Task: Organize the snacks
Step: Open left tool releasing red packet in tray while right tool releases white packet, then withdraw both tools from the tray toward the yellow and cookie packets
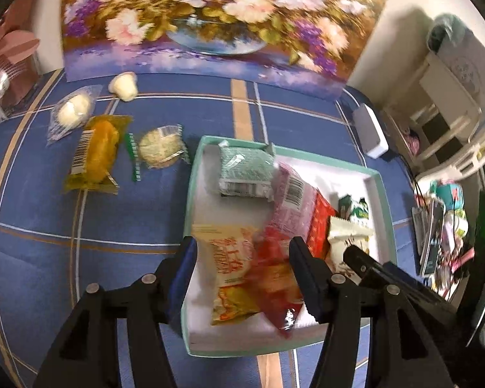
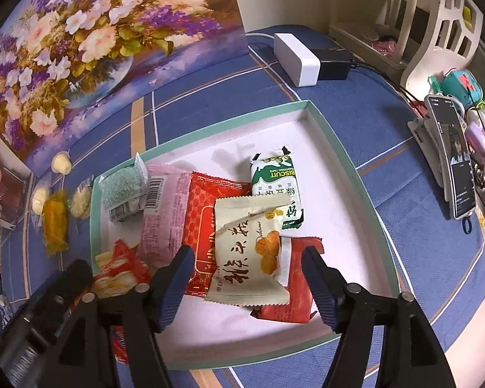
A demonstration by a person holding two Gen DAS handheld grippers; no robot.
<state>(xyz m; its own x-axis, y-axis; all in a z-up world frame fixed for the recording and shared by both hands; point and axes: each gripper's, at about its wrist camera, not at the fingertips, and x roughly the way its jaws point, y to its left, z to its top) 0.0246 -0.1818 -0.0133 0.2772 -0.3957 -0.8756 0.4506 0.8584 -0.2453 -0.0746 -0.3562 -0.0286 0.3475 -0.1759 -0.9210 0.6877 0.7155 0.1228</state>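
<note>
Snack packets piled in teal-rimmed box (image 2: 339, 148) on blue plaid tablecloth (image 1: 119, 213); far right part of box floor bare. Four more snacks (image 1: 93, 152) loose on cloth left of box, well apart from it. Flower painting (image 1: 210, 16) propped behind. Right gripper (image 2: 247, 268) angled down over cream packet (image 2: 252, 252), jaws spread, not pressing. Left gripper (image 1: 242, 258) over red-orange packet (image 1: 242, 268), released.

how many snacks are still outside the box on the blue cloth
4, all left of the box: a jelly cup nearest the painting, a clear-wrapped white pastry, a yellow cake and a round cookie closest to the box. None looks hidden.
</note>
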